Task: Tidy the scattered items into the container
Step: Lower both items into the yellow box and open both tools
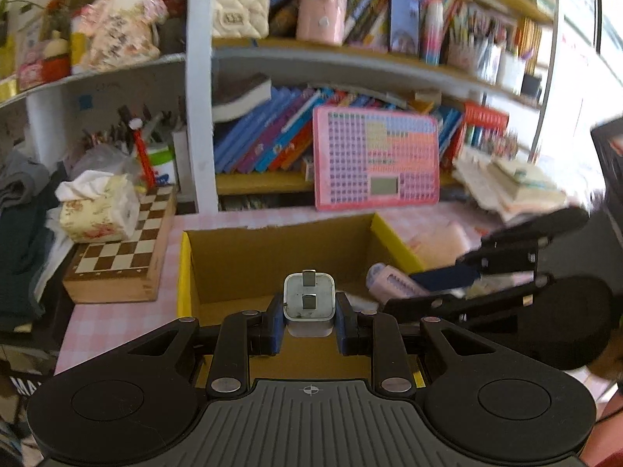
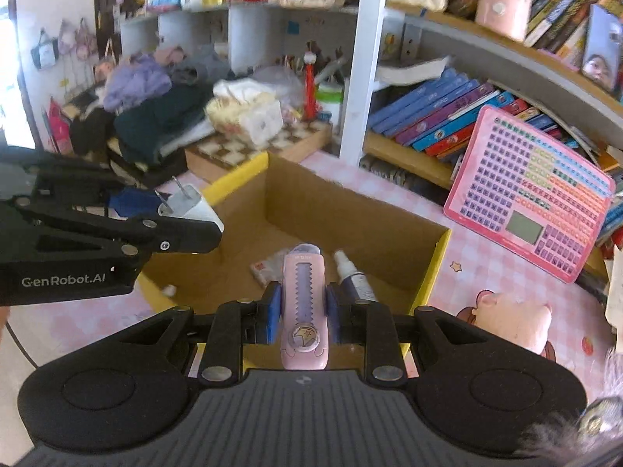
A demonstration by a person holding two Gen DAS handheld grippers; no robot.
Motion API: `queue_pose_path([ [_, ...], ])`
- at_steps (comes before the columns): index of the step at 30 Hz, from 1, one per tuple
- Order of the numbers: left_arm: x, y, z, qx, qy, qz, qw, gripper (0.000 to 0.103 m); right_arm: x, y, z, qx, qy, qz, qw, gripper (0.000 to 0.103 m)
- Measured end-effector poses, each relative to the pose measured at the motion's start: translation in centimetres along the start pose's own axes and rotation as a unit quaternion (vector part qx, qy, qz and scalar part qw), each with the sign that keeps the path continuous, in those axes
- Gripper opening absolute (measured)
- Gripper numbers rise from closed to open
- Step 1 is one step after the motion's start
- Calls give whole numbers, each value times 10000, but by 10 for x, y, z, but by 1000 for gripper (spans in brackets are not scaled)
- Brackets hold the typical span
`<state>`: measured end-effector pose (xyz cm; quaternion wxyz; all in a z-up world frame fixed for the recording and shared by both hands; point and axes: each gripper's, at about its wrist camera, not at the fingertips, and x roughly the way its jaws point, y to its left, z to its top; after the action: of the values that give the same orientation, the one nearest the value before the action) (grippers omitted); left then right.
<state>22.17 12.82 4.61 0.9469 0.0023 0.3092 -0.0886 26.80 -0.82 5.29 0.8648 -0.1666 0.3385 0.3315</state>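
- My left gripper (image 1: 308, 321) was clamped on the small white plastic plug adapter (image 1: 308, 303), blue pads squeezing its two flat sides, its metal prongs facing away from me.
- That adapter hung over the near edge of the open brown cardboard box with yellow rims (image 1: 249, 257), above its floor rather than on it.
- I judged it light, rigid and a bit slick on its glossy shell; the flat sides were the right place to hold, never the prongs.
- My right gripper (image 2: 301, 313) was closed around the pink plastic utility knife with a purple slider track (image 2: 303, 299), gripping it across its narrow body about midway along.
- The knife pointed forward out of my jaws, its rounded tip reaching over the box's near rim toward the middle of the box.
- I reckoned it stiff, light and long for its width, so a mid-body hold would keep it from swinging; the smooth casing could slip if I loosened unevenly.
- Down in the box, just past the knife's tip, lay a small purple spray bottle with a white nozzle (image 2: 356, 276) and a little crinkled white packet (image 2: 268, 266).
- Both my loads sat above the box, the adapter toward its left side, the knife toward its right.
- My guess: a short, low drop would suit both, since neither looked fragile.
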Motion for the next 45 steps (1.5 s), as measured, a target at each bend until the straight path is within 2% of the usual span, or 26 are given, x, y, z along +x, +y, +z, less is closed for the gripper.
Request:
queue_pose_path([
  [5, 42, 6, 4, 312, 573, 25, 9979, 24, 46, -15, 7, -341, 515, -12, 9981, 23],
  [10, 81, 6, 1, 633, 1309, 51, 9894, 24, 92, -17, 5, -706, 1110, 258, 9910, 23],
  [15, 104, 1, -5, 1145, 1657, 276, 9791, 24, 124, -18, 4, -1139, 1540, 254, 9811, 23],
  [18, 112, 2, -9, 1192, 1821, 274, 9756, 24, 132, -22, 2, -1209, 1699, 324, 9775, 23],
  [32, 121, 1, -14, 1333, 1984, 200, 9708, 26, 130, -15, 5, -1229, 1727, 437, 9763, 23],
  [34, 121, 1, -14, 1299, 1986, 209, 9712, 27, 129, -13, 5, -1239, 1722, 472, 9761, 26],
  [36, 120, 1, -14, 1292, 1976, 219, 9715, 31, 128, -11, 6, -1255, 1689, 509, 9763, 45],
  [38, 118, 2, -14, 1272, 1923, 256, 9727, 37, 127, -10, 6, -1232, 1615, 524, 9777, 50],
  [43, 104, 3, -10, 1238, 1697, 291, 9772, 45, 119, -13, 8, -1002, 1470, 452, 9830, 53],
  [45, 96, 2, -8, 1236, 1557, 407, 9792, 54, 111, -12, 9, -973, 1371, 383, 9850, 54],
])
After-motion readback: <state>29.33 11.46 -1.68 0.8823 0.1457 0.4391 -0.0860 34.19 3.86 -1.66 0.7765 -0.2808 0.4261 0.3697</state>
